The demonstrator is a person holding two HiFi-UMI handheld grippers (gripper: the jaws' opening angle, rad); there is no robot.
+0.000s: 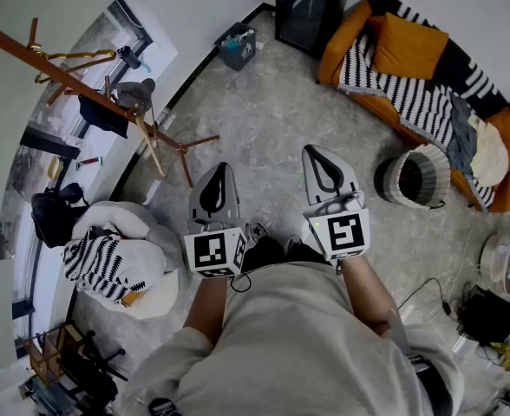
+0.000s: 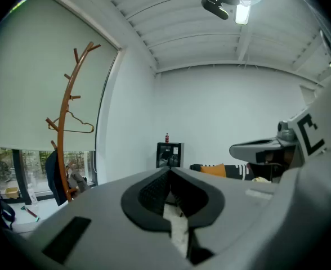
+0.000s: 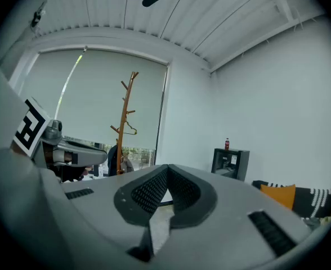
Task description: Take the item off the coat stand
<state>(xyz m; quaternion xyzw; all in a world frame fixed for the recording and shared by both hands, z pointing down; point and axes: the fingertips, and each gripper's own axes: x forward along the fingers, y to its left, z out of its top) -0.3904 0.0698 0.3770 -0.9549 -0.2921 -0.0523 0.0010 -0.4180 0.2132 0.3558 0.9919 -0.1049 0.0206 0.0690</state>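
Left tongs (image 1: 221, 173) and right tongs (image 1: 314, 154) closed, empty; dark garment (image 1: 101, 113) hangs on coat stand (image 1: 60, 74) at ten o'clock, untaken.

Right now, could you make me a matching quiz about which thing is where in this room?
Things:
1 coat stand
2 basket
3 orange cushion
4 bottle

Places:
A on the sofa
B on top of the black cabinet
C by the window
D on the floor beside the sofa

Pairs: 1-C, 2-D, 3-A, 4-B.
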